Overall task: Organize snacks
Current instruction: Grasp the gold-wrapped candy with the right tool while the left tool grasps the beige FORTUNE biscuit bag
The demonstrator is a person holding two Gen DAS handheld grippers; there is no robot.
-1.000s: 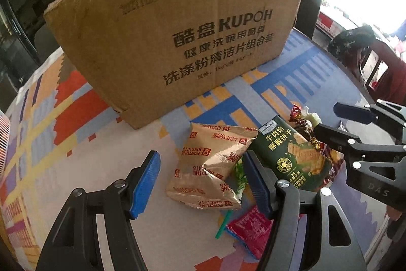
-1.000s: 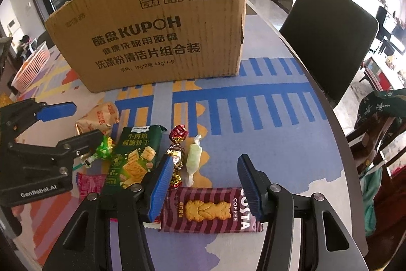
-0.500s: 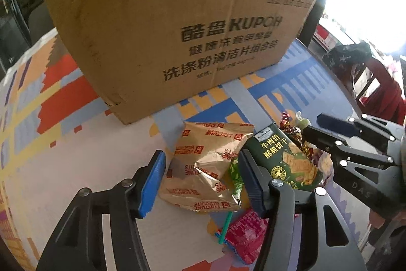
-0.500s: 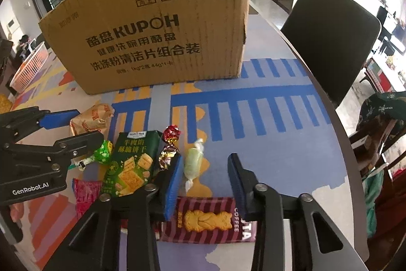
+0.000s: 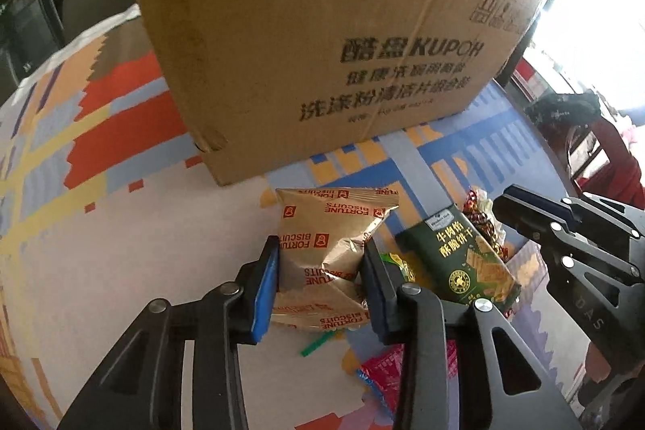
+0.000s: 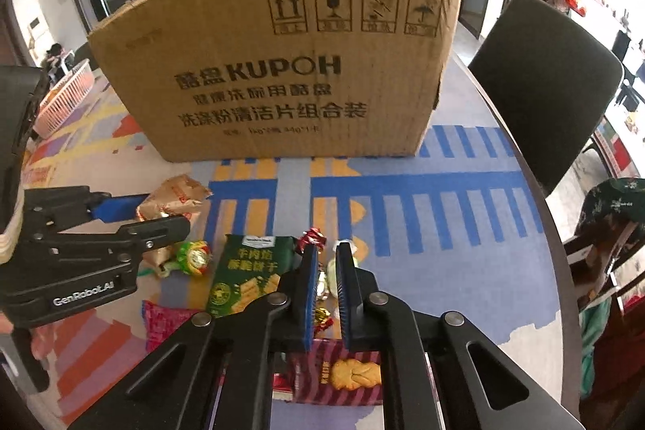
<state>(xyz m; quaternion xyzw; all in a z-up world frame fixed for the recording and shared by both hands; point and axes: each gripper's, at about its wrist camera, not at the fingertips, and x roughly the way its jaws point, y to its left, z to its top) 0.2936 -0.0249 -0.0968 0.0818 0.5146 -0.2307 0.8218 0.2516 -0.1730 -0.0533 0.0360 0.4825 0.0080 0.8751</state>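
My left hand-held gripper (image 5: 320, 279) pinches the biscuit bag (image 5: 328, 256) before the box (image 5: 322, 39); right hand-held gripper (image 6: 327, 285) nearly pressed together around a candy (image 6: 331, 275).

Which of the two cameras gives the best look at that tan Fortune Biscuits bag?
The left wrist view: the Fortune Biscuits bag sits in the middle, its red lettering readable, squeezed between the left gripper fingers. In the right wrist view only a crumpled corner shows at the left, mostly hidden behind that gripper.
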